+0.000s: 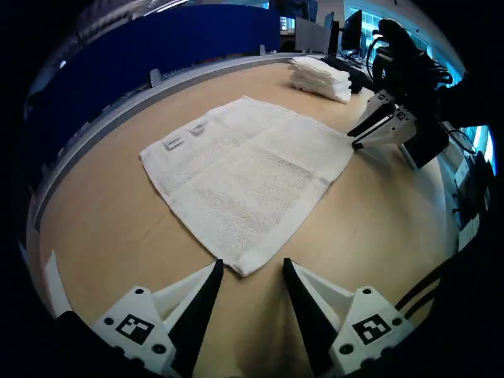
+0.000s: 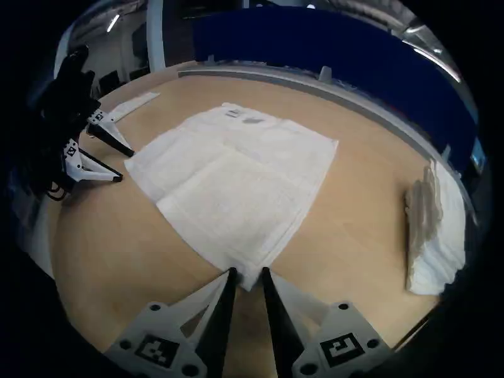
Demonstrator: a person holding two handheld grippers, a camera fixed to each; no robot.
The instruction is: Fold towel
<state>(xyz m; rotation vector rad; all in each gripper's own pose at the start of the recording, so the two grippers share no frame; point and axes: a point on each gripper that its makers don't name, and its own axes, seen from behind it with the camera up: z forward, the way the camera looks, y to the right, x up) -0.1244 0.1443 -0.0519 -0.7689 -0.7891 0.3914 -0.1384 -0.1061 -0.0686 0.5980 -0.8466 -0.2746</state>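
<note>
**Both grippers at opposite corners of the flat towel**

In the left gripper view, the left gripper (image 1: 252, 266) has its fingers spread wide. The near corner of the white towel (image 1: 246, 176) lies on the counter (image 1: 113, 239) between the tips, and neither tip touches it. In the right gripper view, the right gripper (image 2: 248, 272) has its fingers set narrow but not closed together, and another corner of the towel (image 2: 233, 183) pokes into the gap between them.

Each camera also catches the other gripper farther off. The right gripper (image 1: 351, 141) sits at the towel's far right corner, and the left gripper (image 2: 126, 167) sits at its left corner, fingers apart.

The towel lies spread flat in the middle of the wooden counter (image 2: 353, 208), with two small labels (image 1: 184, 136) near its far edge. A stack of folded white towels (image 1: 321, 79) rests well apart from it, near the counter's edge. A blue partition (image 1: 176, 38) runs along the back.
</note>
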